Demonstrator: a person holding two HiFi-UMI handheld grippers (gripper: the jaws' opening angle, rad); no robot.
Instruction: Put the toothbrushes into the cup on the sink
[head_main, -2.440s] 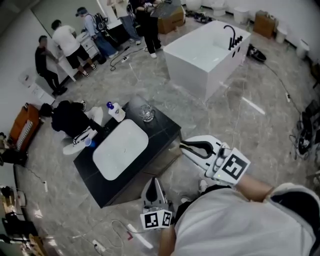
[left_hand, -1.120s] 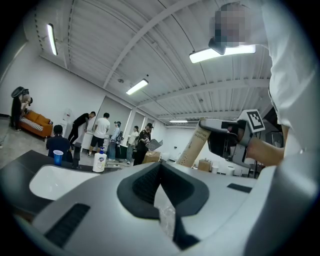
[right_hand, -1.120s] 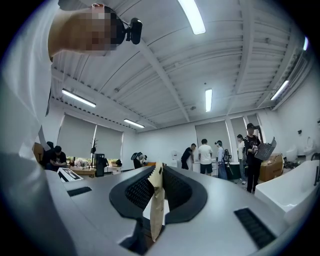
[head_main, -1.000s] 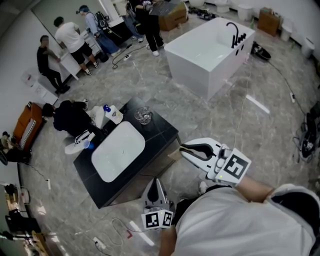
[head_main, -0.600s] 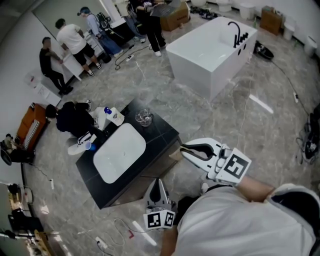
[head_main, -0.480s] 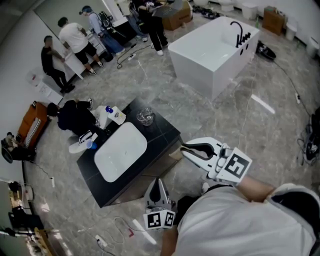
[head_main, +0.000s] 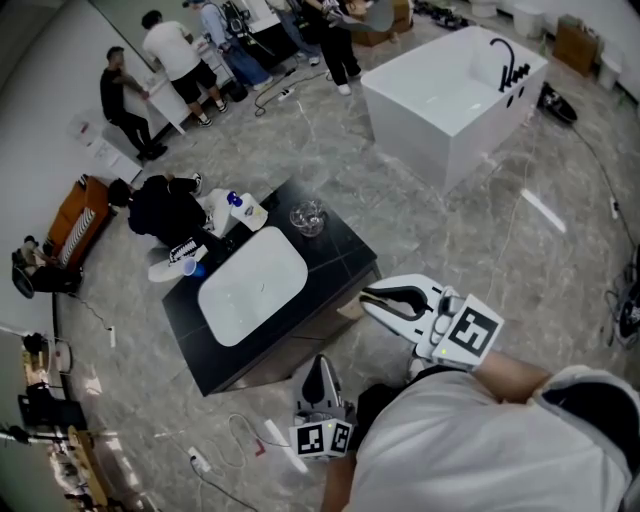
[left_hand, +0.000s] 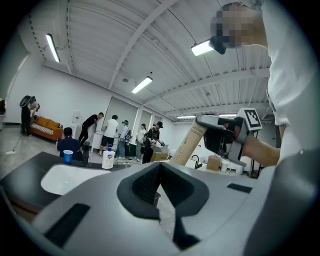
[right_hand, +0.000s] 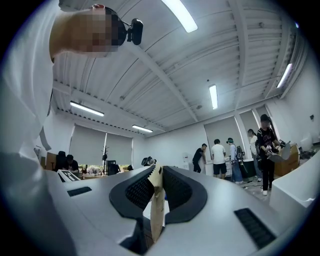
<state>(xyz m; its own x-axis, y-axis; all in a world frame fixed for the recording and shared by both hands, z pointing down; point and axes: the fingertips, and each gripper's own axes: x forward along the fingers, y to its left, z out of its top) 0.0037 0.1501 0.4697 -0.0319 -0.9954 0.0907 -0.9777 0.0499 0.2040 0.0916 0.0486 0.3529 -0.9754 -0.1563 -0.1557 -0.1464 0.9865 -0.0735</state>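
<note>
Head view: a glass cup (head_main: 307, 217) stands on the black vanity counter (head_main: 335, 262), near its far corner just beside the white basin (head_main: 252, 286). It is too small to tell what it holds. A white pump bottle (head_main: 236, 206) and a small blue cup (head_main: 191, 268) sit along the counter's far edge. The right gripper (head_main: 365, 294) hangs over the floor off the counter's near corner, well apart from the glass cup. Its jaws are clamped on a paper-wrapped toothbrush (right_hand: 156, 202), and the tan packet juts up past them in the left gripper view (left_hand: 192, 145). The left gripper (left_hand: 160, 172) is held low over the floor with its jaws together and nothing between them.
</note>
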